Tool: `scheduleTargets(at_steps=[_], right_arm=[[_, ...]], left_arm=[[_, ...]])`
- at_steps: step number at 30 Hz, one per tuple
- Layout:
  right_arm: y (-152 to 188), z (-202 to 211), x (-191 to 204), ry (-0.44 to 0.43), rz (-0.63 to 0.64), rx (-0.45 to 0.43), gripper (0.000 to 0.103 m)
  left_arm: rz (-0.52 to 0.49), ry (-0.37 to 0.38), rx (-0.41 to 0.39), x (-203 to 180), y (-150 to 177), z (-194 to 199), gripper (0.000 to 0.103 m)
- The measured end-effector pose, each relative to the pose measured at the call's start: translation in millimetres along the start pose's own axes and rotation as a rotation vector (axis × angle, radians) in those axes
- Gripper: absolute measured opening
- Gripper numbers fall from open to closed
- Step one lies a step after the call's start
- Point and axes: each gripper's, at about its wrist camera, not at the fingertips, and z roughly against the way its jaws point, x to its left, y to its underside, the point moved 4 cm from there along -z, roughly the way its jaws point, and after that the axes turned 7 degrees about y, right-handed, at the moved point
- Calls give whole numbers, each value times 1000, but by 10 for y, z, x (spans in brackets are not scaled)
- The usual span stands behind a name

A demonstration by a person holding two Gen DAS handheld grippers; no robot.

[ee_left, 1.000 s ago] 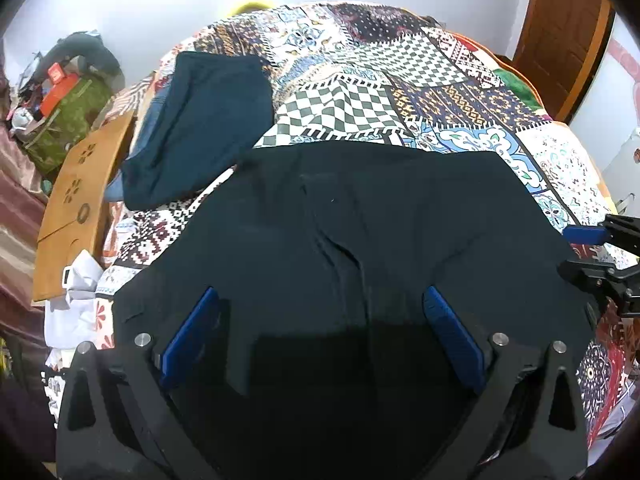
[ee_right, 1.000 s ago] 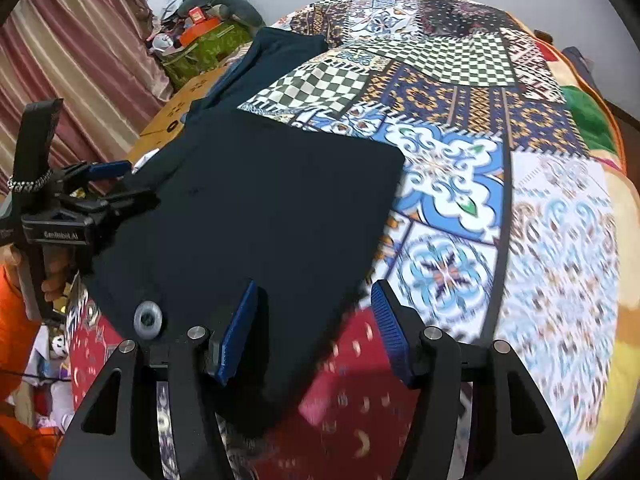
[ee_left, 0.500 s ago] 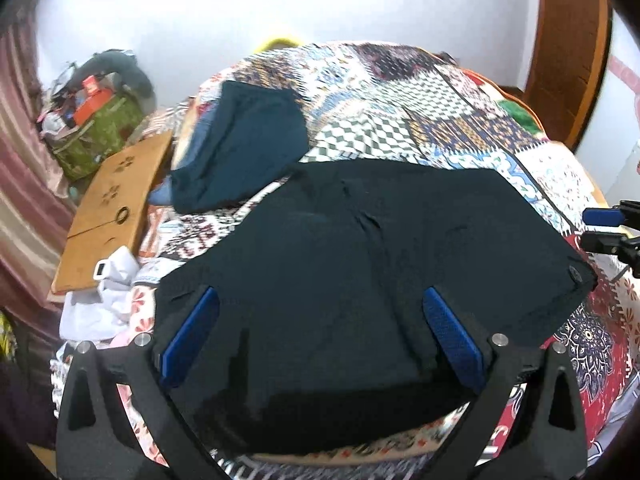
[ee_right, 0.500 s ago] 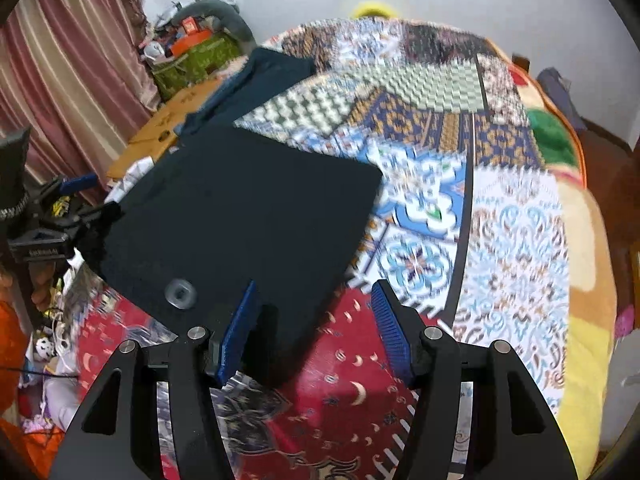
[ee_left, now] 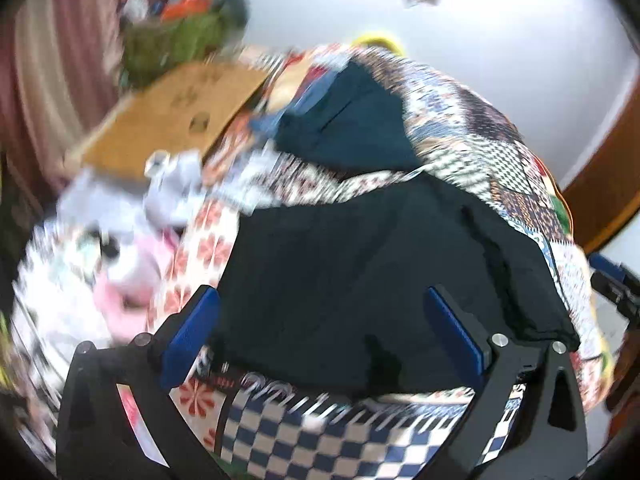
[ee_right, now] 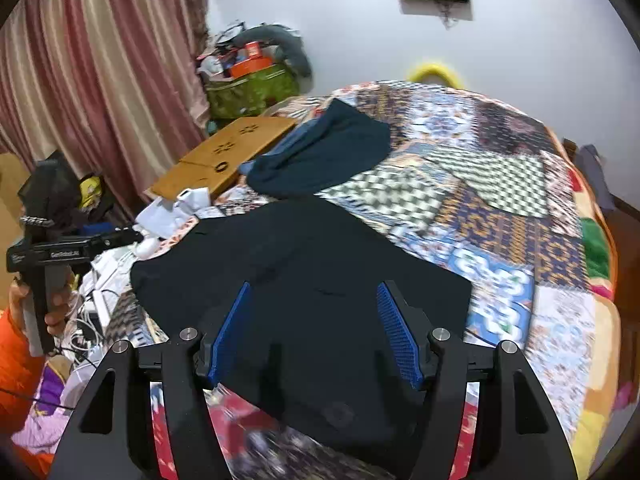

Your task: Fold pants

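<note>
Both grippers (ee_left: 316, 328) (ee_right: 316, 328) now back off pants (ee_right: 304, 280)

White lettering, illegible, on left tool (ee_right: 68, 254)

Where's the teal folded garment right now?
In the right wrist view, the teal garment lies on the quilt beyond the black pants, beside the wooden board.

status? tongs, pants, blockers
Left tongs open, empty. Right tongs open, empty. Black pants folded on quilt. Teal garment beyond, apart.
</note>
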Motion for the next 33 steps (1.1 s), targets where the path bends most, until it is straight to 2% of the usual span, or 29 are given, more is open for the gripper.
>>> scheduleTargets(at_steps=[3,6,13,20,24,25,26,27,28,29,30,32,33], right_arm=[[6,-194,164,-17,27,28,61],[59,-356,261,-15,46,66,61],[242,-542,312,12,74,133,61],[280,-538,327,-5,69,136,61],[289,-541,320,-17,52,130,61],[291,-541,316,-19,48,129,61],[289,-540,311,-20,43,127,61],[292,-535,309,-22,38,126,61],[287,-540,300,-24,35,125,61],[287,-530,293,-28,26,124,61],[286,-517,290,-33,19,123,61],[277,-478,268,-51,-2,121,61],[270,-430,241,-71,-22,117,61]], left_arm=[[109,32,65,308,168,-107,103],[181,75,111,453,322,-197,103],[397,280,203,694,579,-439,103],[503,416,203,799,547,-643,103],[493,401,197,785,432,-784,101],[498,372,195,807,408,-802,91],[500,336,192,827,389,-812,75],[489,300,190,847,358,-821,66],[474,264,186,871,316,-845,51],[467,244,180,889,278,-854,43],[462,242,172,892,254,-843,41],[417,186,137,876,162,-772,24],[365,153,106,831,81,-696,24]])
